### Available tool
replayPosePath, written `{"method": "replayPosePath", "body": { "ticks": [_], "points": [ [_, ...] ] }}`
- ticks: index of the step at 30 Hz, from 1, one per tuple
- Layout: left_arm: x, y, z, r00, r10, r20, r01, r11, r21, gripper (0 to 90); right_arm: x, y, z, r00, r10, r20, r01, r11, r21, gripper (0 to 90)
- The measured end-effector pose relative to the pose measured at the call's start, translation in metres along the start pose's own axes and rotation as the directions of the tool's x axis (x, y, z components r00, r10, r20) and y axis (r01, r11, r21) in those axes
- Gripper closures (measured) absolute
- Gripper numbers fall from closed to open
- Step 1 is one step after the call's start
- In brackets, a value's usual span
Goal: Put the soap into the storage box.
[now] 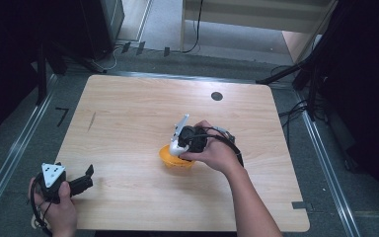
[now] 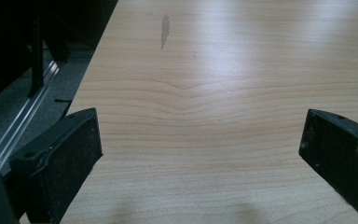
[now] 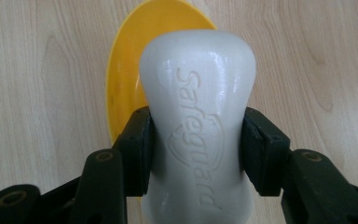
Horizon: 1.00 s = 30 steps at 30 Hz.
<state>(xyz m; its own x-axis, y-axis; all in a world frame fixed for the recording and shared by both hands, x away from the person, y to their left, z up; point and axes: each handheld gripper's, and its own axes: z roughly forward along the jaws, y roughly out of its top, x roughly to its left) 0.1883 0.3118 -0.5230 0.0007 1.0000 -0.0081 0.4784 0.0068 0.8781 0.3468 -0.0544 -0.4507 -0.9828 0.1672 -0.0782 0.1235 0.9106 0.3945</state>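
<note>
The right gripper (image 3: 196, 154) is clamped on a white bar of Safeguard soap (image 3: 198, 116), its two black jaws pressing the bar's narrowed waist from either side. In the high view the right gripper (image 1: 180, 143) hangs directly above a yellow soap dish (image 1: 170, 158) that sits near the middle of the wooden table (image 1: 128, 108); from the gripper's own camera the yellow soap dish (image 3: 126, 74) lies just behind and below the bar. Whether the soap already touches the dish I cannot tell.

The step in hand looks like placing the soap into the dish. The next move likely calls for lowering the bar until it rests in the hollow, then spreading the jaws without tipping the light dish.

The left gripper (image 1: 81, 181) waits at the table's near left corner, its jaws spread wide over bare wood, holding nothing
</note>
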Motion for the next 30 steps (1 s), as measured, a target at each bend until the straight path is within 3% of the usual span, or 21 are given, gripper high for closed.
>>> {"method": "replayPosePath", "body": {
  "ticks": [30],
  "points": [
    [0.001,0.0,0.0,1.0,-0.006,0.003,0.006,1.0,0.002,0.0,0.0,0.005,0.02,0.9981,-0.055,-0.03,0.056,0.9976,0.042,50.4]
  ]
}}
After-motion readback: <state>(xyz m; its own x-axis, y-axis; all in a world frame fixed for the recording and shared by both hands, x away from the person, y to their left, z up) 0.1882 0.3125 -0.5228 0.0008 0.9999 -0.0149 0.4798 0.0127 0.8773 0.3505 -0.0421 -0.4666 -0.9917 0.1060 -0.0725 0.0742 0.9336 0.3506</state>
